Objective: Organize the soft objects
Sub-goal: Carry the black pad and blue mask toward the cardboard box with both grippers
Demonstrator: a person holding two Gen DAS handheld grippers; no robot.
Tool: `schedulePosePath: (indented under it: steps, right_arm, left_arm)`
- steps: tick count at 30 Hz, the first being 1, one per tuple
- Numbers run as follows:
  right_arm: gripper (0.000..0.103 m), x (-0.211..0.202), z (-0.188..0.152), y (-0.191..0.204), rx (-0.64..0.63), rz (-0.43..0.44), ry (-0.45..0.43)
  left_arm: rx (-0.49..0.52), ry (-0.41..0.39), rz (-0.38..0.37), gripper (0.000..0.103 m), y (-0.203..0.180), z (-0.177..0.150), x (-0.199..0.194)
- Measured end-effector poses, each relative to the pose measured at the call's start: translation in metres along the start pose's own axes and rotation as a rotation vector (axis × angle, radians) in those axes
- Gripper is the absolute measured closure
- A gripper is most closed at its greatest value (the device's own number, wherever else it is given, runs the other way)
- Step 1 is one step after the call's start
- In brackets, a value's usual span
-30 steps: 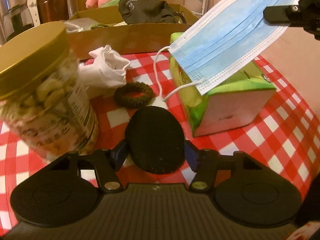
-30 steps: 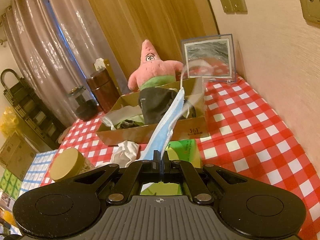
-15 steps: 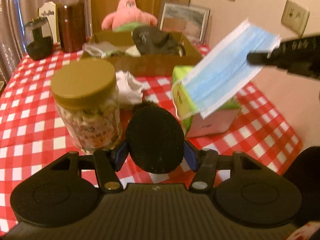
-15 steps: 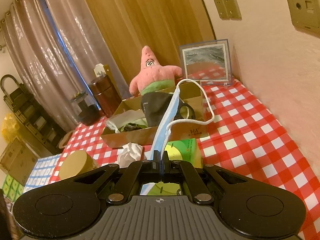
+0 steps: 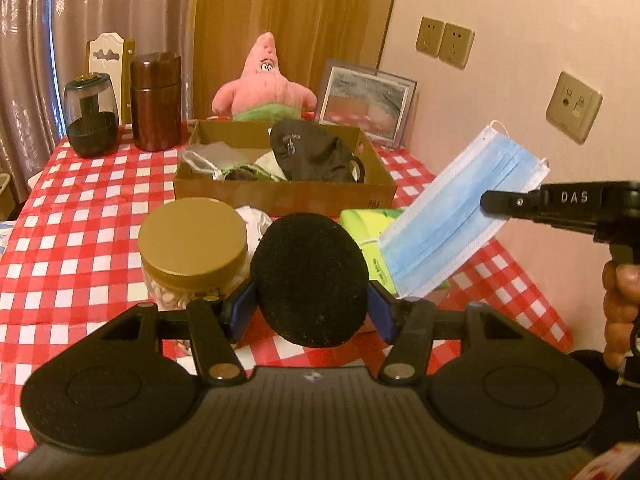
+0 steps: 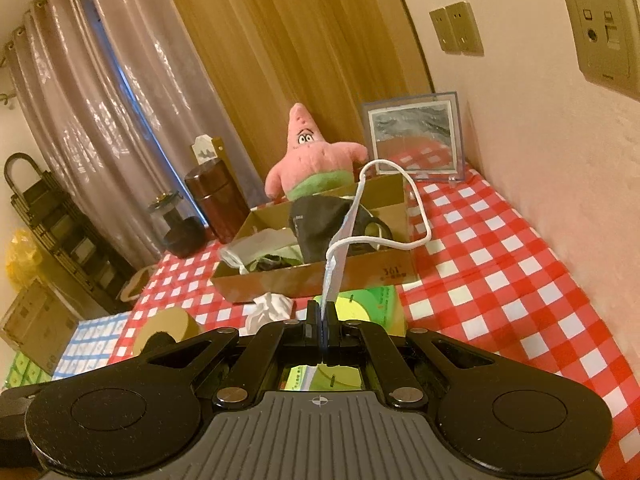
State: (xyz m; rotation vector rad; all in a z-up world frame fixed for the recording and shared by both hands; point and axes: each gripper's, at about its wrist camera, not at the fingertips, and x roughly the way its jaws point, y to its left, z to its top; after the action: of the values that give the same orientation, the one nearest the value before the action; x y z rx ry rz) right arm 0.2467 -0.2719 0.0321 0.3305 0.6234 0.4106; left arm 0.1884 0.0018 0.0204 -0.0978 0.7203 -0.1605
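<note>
Face mask [image 5: 456, 216] clamped edge-on in right gripper [image 6: 322, 316] jaws, aloft before cardboard box [image 5: 280, 194]. Left gripper [image 5: 310, 308] jaws clamped on black sponge pad [image 5: 310, 280]. Advise: carry both over box rim, lower, then release.

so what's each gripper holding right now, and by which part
The left gripper clamps a black sponge pad across its sides. The right gripper pinches a blue face mask at one edge.

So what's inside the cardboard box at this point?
The cardboard box holds a dark cap-like fabric item, a pale mask and greenish scraps. Whatever lies beneath them and the box floor is covered.
</note>
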Motion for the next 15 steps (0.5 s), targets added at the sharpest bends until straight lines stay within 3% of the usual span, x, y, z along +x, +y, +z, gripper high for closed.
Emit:
schedulePosePath:
  steps: [15]
  right_arm:
    - [0.103, -0.006, 0.023, 0.011, -0.039, 0.019, -0.035]
  left_arm:
    - [0.005, -0.024, -0.016, 0.047, 0.003, 0.021, -0.006]
